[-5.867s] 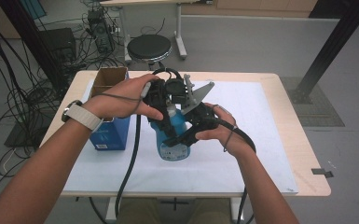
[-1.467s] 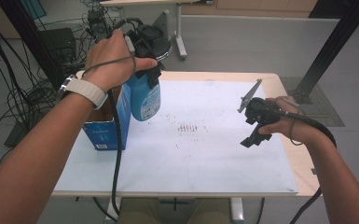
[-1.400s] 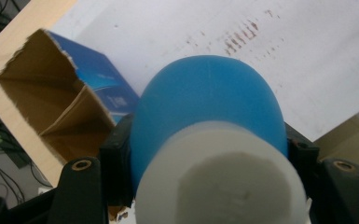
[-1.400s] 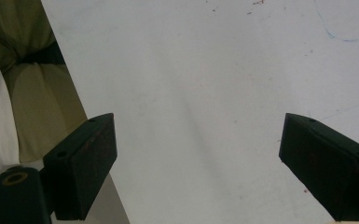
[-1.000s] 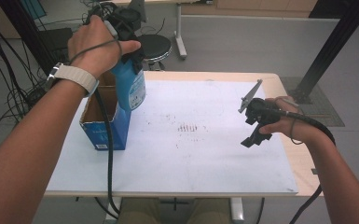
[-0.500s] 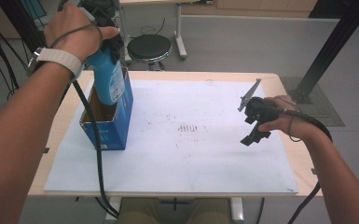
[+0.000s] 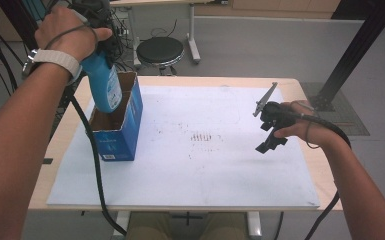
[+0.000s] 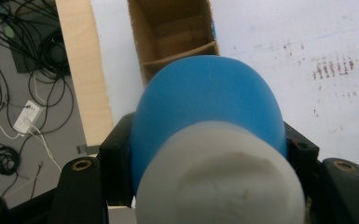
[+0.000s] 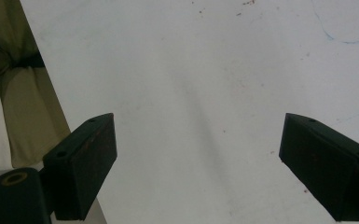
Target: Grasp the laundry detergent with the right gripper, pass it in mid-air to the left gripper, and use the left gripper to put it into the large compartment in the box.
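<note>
Blue bottle (image 7: 103,85) pinched in left gripper (image 8: 205,154), hanging above open cardboard box (image 7: 115,122). Box bottom hidden behind bottle in left gripper view. Right gripper (image 7: 271,131) well right of box, jaws spread, empty. Bare stained white sheet (image 7: 210,165) between.

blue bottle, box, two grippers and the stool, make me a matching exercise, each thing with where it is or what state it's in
Things:
1. blue bottle
2. cardboard box
3. right gripper
4. round black stool

Places or states:
A. standing open-topped on the white sheet at the table's left
B. on the floor beyond the table's far edge
C. clamped in the left gripper, held over the box opening
D. jaws wide apart, nothing between them, above the white sheet

Pairs: 1-C, 2-A, 3-D, 4-B
</note>
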Motion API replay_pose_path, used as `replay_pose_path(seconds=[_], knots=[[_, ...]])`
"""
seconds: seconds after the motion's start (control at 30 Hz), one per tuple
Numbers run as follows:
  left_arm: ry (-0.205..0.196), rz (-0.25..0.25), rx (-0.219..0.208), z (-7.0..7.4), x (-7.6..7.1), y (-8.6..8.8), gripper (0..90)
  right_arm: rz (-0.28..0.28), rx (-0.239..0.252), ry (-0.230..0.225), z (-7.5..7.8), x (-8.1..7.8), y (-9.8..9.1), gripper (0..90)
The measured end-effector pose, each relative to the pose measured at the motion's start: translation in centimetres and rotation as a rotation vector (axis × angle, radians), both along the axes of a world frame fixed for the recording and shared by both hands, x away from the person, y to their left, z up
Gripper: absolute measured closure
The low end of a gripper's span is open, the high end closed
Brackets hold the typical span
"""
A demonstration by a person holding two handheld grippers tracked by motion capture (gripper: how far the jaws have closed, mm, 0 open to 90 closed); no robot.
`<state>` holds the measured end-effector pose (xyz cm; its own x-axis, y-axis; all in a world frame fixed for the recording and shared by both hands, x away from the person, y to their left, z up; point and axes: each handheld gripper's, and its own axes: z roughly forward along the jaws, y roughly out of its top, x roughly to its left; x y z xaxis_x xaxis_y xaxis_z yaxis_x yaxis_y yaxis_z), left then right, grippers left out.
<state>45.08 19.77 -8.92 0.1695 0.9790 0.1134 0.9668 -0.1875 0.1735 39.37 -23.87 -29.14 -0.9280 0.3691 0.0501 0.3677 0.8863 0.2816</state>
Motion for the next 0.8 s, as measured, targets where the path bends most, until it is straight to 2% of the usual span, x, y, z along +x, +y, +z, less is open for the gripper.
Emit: replay_pose_path(seconds=[0.27, 0.8], knots=[[0.004, 0.025, -0.007, -1.3, 0.4, 0.8, 37.4, -0.006, 0.002, 0.010, -0.5, 0.3, 0.1, 11.2], [0.015, 0.036, -0.010, -4.9, 0.9, 1.9, 37.5, -0.019, 0.007, 0.018, -1.1, 0.3, 0.1, 11.0]])
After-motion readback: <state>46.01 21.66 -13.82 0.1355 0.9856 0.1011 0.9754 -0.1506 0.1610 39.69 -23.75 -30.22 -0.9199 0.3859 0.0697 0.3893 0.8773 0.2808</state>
